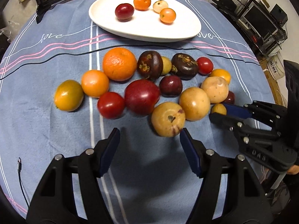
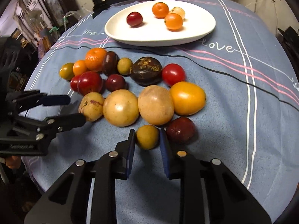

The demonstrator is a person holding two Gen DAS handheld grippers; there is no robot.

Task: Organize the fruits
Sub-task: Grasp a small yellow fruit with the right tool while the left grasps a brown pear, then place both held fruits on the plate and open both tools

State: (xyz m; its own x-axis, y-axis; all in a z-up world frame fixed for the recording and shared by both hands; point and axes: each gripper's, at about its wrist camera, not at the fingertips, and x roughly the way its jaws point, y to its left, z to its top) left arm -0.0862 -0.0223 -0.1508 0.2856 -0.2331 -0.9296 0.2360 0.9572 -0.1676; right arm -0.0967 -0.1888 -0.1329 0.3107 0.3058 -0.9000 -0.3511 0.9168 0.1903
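A small round olive-yellow fruit (image 2: 147, 137) lies on the blue fleece tablecloth (image 2: 233, 112) at the near edge of the fruit pile, and the right gripper (image 2: 147, 140) pinches it, one blue-padded finger against each flank. Just to its right lies a dark red plum-like fruit (image 2: 180, 129); behind it lie two large tan round fruits (image 2: 156, 104), touching each other, with a yellow-orange oval fruit (image 2: 187, 98) beside them. A third tan fruit with purple blotches (image 1: 168, 119) lies just ahead of the left gripper (image 1: 149, 145), whose fingers stand spread over bare cloth with nothing between them, the right finger near that fruit. Further back, a white oval ceramic plate (image 1: 168, 31) carries four small fruits: a red one (image 1: 124, 11), two orange and one pale.
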